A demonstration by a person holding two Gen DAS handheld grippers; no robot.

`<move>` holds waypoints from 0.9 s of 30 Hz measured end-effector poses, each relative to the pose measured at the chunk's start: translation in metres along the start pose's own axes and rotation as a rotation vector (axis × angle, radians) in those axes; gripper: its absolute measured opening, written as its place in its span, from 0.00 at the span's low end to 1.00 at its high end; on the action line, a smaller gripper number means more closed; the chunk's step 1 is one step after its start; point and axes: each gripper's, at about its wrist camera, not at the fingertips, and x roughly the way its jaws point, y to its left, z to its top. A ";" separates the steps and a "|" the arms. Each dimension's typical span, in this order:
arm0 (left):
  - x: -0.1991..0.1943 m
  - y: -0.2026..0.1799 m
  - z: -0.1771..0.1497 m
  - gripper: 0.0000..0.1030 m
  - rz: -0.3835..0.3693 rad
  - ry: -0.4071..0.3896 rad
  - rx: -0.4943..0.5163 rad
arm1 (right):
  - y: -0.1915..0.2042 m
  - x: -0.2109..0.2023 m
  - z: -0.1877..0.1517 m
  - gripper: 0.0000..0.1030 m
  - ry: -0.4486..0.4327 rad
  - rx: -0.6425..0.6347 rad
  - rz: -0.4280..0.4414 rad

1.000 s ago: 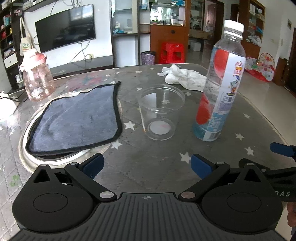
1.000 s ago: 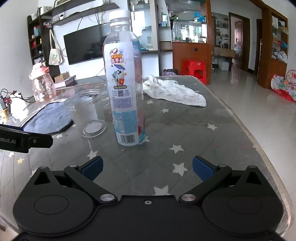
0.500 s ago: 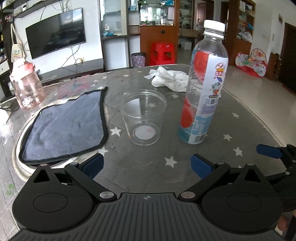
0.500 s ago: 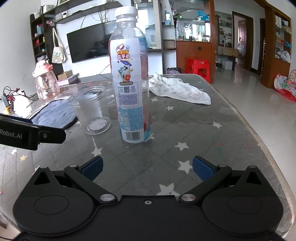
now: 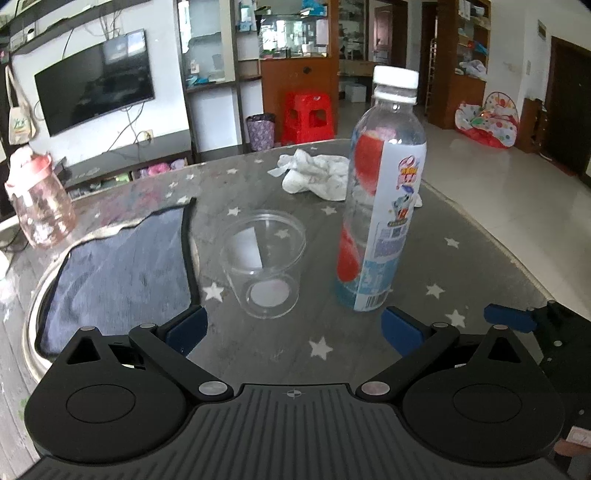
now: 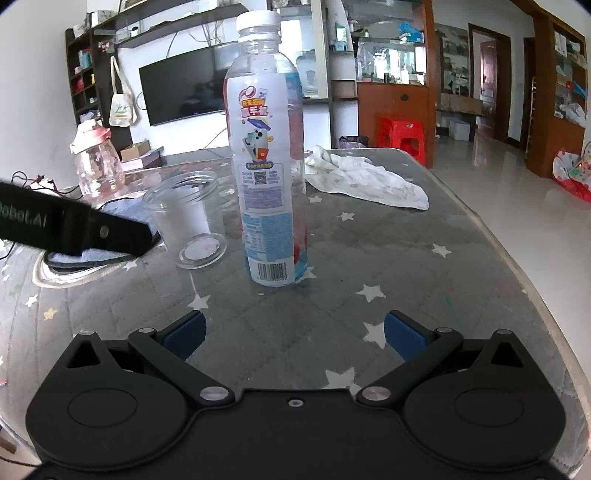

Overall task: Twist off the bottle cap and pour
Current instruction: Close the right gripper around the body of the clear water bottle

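Observation:
A clear plastic bottle (image 5: 380, 206) with a white cap (image 5: 395, 79) and a colourful label stands upright on the grey star-patterned table (image 5: 461, 258). It also shows in the right wrist view (image 6: 267, 166), with its cap (image 6: 258, 22) on. An empty clear plastic cup (image 5: 264, 262) stands just left of it, and shows in the right wrist view (image 6: 188, 218). My left gripper (image 5: 293, 330) is open and empty, short of the cup and bottle. My right gripper (image 6: 293, 332) is open and empty, facing the bottle from nearby.
A dark blue cloth (image 5: 122, 277) lies on a round metal tray at the left. A pink water jug (image 5: 38, 201) stands at the far left. A crumpled white cloth (image 5: 317, 177) lies behind the bottle. The table edge curves off at the right.
Both grippers have pulled back a little and lifted, so the bottle and cup sit farther ahead. The left gripper's arm now reaches further into the right wrist view. Bottle and cup have not moved.

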 end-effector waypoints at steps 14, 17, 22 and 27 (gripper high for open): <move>0.006 -0.004 0.028 0.99 -0.028 0.018 0.020 | 0.000 0.009 0.007 1.00 -0.011 -0.023 0.027; 0.006 -0.006 0.032 0.99 -0.025 0.016 0.033 | 0.002 0.012 0.009 1.00 -0.013 -0.022 0.031; 0.006 -0.008 0.039 0.98 -0.027 0.016 0.045 | 0.003 0.016 0.013 1.00 -0.017 -0.021 0.037; 0.005 -0.008 0.047 0.98 -0.029 0.012 0.050 | 0.005 0.021 0.017 1.00 -0.021 -0.019 0.043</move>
